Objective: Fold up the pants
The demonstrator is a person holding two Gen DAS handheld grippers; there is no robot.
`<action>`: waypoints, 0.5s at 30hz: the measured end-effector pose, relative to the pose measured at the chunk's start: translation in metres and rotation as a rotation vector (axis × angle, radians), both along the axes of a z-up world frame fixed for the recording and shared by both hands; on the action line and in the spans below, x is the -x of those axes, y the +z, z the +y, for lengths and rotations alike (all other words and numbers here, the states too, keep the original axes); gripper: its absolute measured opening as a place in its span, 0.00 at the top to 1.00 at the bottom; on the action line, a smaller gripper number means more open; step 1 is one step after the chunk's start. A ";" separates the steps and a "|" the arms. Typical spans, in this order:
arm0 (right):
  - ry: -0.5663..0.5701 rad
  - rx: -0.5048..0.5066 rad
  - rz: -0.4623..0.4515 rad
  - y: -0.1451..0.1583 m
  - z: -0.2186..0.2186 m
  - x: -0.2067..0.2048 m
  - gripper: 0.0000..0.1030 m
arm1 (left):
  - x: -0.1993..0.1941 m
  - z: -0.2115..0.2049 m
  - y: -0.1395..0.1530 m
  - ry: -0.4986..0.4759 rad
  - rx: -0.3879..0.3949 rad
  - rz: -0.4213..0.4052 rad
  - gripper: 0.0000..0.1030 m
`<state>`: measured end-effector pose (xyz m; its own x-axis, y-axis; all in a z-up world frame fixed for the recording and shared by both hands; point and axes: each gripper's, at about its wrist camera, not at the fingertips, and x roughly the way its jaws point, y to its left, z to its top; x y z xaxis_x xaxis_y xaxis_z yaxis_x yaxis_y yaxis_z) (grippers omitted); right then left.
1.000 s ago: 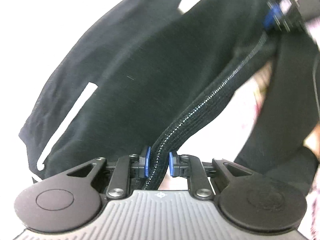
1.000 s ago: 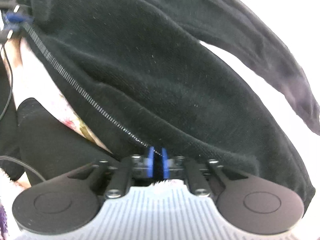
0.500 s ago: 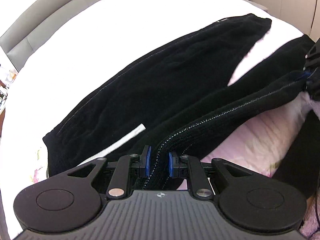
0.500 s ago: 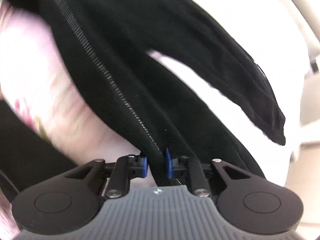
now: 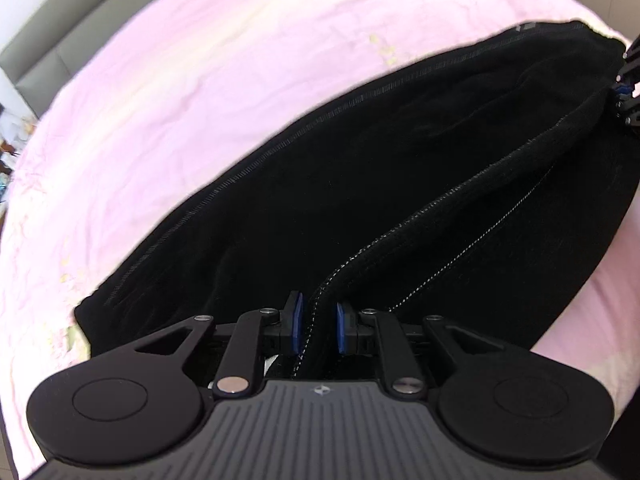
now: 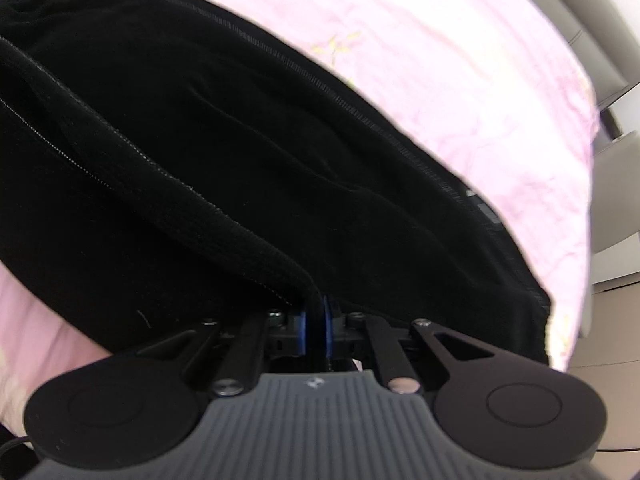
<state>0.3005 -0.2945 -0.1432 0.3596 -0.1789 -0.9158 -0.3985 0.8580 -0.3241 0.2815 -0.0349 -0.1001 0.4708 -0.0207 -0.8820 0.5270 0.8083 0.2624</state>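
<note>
Item 1. Left gripper (image 5: 318, 328): jaws narrowed on the ribbed edge (image 5: 440, 200) of the black pants (image 5: 320, 184), the blue pads close on either side of the stitched seam. It grips cloth, nothing else.

Item 2. Right gripper (image 6: 315, 328): jaws have just been closing and now pinch the same ribbed edge (image 6: 160, 184) tight, a thin fold of cloth between the pads. In the left wrist view it shows as a small dark shape at the far right end of the edge (image 5: 626, 88).

Item 3. Pants: lying on the pink bedsheet (image 5: 200, 80), spread from near left to far right in the left wrist view. The gripped edge stands raised above a lower layer, with a stitched side seam (image 5: 280, 148) along the far margin. Judgement: a fold is being carried over, the upper layer not yet laid flat.

Item 4. Bedsheet: pink, lightly creased, bare beyond the cloth. A grey headboard (image 5: 48, 60) sits at the far left.

Handling note, judged. Keep the 2 grips level and the edge taut between them so the layer lands without a sag. Line the raised edge up with the far seam before lowering. Release only once the cloth rests flat; the heavy knit may drag or bunch if 1 hand leads.
</note>
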 end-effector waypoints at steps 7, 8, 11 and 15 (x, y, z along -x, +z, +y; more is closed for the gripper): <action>-0.022 -0.043 0.043 -0.014 -0.001 -0.015 0.83 | -0.023 0.023 -0.010 -0.010 0.070 0.074 0.61; -0.029 -0.042 0.036 -0.008 -0.002 -0.014 0.72 | -0.022 0.029 -0.004 -0.016 0.083 0.077 0.52; -0.052 -0.117 0.006 0.019 -0.010 -0.004 0.37 | -0.012 0.049 0.023 -0.045 0.130 0.096 0.34; -0.092 -0.204 -0.031 0.059 -0.014 0.025 0.37 | 0.020 0.076 0.060 -0.107 0.146 0.097 0.27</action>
